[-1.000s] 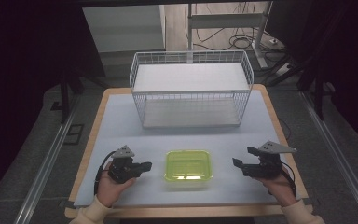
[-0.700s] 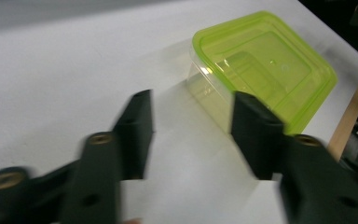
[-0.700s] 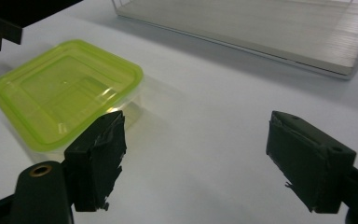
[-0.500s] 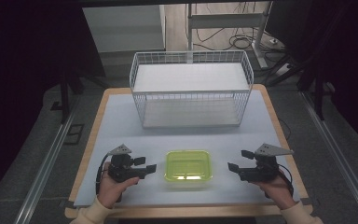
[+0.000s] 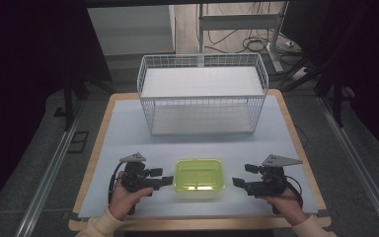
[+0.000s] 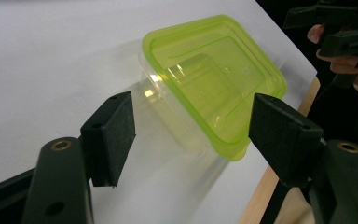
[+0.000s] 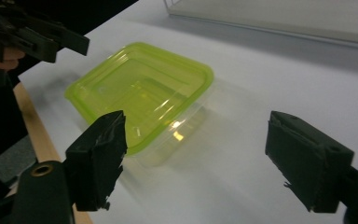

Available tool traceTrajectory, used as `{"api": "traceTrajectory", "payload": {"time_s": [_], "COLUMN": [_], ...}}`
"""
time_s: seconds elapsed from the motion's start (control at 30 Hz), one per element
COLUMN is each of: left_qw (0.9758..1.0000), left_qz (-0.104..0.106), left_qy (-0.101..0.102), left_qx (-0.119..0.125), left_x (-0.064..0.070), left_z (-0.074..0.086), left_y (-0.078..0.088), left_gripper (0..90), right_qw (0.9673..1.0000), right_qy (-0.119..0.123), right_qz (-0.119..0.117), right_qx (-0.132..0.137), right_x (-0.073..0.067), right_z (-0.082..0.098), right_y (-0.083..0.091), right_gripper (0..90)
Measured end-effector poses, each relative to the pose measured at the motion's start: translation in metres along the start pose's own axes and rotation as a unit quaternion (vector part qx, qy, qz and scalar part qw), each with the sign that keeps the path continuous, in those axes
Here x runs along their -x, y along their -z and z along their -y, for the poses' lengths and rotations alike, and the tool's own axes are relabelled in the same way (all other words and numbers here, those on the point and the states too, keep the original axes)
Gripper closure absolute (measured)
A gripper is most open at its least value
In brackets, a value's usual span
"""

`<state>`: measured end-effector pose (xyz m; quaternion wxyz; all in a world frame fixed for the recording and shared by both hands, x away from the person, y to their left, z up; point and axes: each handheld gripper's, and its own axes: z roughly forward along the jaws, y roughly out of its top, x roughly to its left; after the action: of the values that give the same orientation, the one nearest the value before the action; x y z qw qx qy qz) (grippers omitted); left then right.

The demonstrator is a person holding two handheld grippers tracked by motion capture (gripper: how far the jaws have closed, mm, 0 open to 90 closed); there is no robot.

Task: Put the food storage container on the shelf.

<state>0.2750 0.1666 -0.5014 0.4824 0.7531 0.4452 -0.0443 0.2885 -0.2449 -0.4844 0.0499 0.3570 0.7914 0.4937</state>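
At the lower centre of the high view we see a container (image 5: pixel 199 178) with a lime-green translucent lid over a clear body, flanked at lower left and lower right by the black left gripper (image 5: pixel 161 177) and black right gripper (image 5: pixel 243 175), each topped by a grey plate. We see a white wire basket (image 5: pixel 202 94) at upper centre, on a pale bluish-white table (image 5: pixel 123 128) edged in light wood.

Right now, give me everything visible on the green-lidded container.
The container is a rectangular clear plastic tub with rounded corners, shut under a translucent lime-green lid. It looks empty. It sits upright and flat on the white table cover, near the front edge, between the left claw and right claw. Both are open, neither touching it.
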Motion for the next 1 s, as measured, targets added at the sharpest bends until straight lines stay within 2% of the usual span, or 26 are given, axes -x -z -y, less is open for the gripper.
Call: {"api": "traceTrajectory", "payload": {"time_s": [0.27, 0.53, 0.6, 0.7, 1.0], "left_qw": [0.9999, 0.9996, 0.9996, 0.9995, 0.9987], "left_qz": [0.012, 0.019, 0.020, 0.019, 0.021], "left_qy": [0.003, 0.011, 0.016, 0.019, 0.040], "left_qx": [-0.011, -0.016, -0.015, -0.015, -0.022], "left_x": [-0.001, -0.003, -0.004, -0.005, -0.010], "left_z": [-0.002, -0.004, -0.004, -0.005, -0.006], "left_y": [-0.009, -0.014, -0.015, -0.016, -0.026], "left_gripper": [31.4, 33.1, 33.8, 34.2, 36.8], "right_qw": [0.9987, 0.9967, 0.9952, 0.9942, 0.9884], "right_qy": [-0.047, -0.075, -0.092, -0.102, -0.135], "right_qz": [-0.021, -0.028, -0.029, -0.029, -0.046], "right_qx": [-0.006, -0.014, -0.016, -0.018, -0.052], "right_x": [-0.002, 0.000, 0.004, 0.006, 0.012], "right_z": [-0.002, -0.004, -0.004, -0.004, -0.002], "right_y": [-0.012, -0.026, -0.030, -0.033, -0.051], "right_gripper": [27.2, 32.9, 35.1, 36.6, 43.9]}}
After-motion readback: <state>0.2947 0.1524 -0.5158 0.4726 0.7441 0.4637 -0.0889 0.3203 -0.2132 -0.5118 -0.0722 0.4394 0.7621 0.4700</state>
